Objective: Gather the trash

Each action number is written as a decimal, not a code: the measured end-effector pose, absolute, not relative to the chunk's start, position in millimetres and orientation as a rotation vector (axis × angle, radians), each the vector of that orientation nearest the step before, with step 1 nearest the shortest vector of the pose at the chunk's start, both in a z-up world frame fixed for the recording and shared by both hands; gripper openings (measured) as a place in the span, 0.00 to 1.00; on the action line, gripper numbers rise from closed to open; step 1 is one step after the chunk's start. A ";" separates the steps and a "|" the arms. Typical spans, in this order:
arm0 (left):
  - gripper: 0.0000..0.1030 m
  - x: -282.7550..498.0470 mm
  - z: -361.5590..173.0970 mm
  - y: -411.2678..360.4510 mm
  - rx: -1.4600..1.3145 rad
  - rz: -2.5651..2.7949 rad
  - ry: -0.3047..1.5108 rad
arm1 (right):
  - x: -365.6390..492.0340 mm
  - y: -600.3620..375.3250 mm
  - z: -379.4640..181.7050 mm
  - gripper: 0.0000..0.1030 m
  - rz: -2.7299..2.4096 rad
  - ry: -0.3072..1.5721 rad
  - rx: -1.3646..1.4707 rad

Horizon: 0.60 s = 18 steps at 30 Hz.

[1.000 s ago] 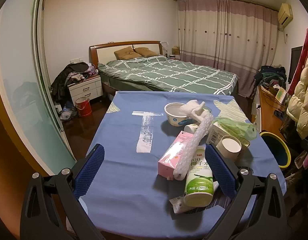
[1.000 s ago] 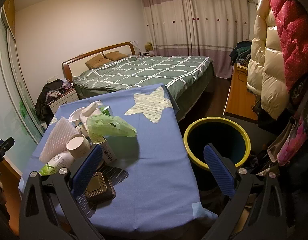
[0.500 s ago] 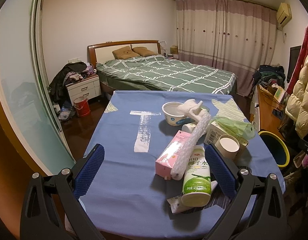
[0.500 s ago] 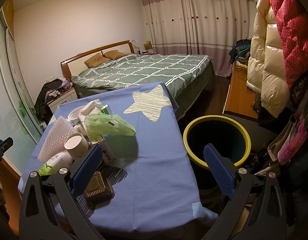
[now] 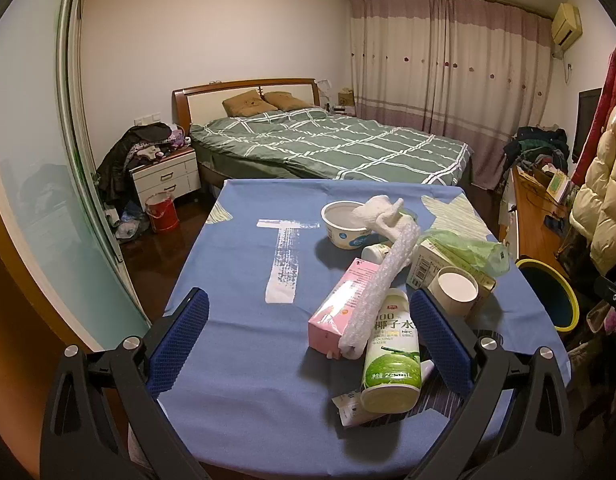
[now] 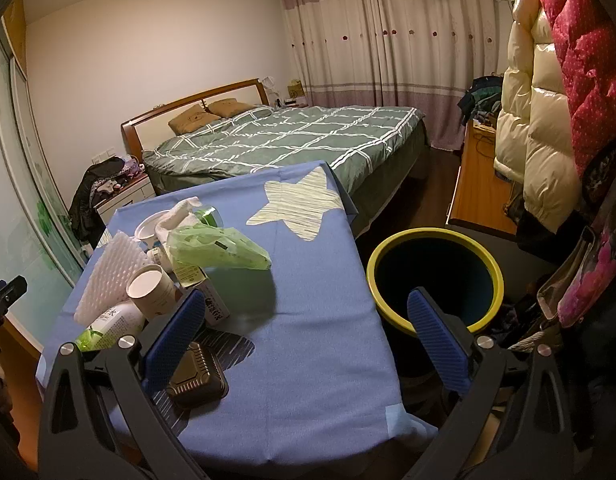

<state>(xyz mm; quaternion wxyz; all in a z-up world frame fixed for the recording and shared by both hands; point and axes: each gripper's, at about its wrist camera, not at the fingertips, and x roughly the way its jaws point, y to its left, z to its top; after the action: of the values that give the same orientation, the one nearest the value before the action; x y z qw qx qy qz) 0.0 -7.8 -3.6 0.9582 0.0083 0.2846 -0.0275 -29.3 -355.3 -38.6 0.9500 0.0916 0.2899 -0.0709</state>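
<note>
Trash (image 5: pixel 372 308) clusters on the blue-clothed table (image 5: pixel 243 344) before the bed (image 5: pixel 328 148); bin (image 6: pixel 434 276) beside the table, contents perhaps none. Left gripper (image 5: pixel 308 340) and right gripper (image 6: pixel 308 340): fingers apart, empty.

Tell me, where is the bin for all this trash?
The yellow-rimmed bin stands on the floor just off the table's right edge, in front of the right gripper; the left view shows it at far right.

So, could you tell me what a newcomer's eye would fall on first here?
Probably the heap of trash on the right half of the blue table: a coconut water bottle lying down, a pink carton and a foam sleeve across it. Next, the yellow-rimmed bin standing just off the table's right edge.
</note>
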 end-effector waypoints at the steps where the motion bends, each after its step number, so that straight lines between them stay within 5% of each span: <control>1: 0.96 0.3 -3.7 -7.6 0.017 -0.057 0.578 | -29.3 -355.2 -38.6 0.94 -0.144 0.590 0.186; 18: 0.96 3.5 -4.3 -8.7 0.022 -0.059 0.585 | -28.9 -354.3 -39.2 0.94 -0.143 0.593 0.190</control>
<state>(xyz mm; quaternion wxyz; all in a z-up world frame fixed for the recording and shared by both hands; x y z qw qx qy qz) 3.5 -8.7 -4.3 0.9570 0.0108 0.2884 -0.0293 -28.9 -354.3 -39.2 0.9494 0.0934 0.2915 -0.0703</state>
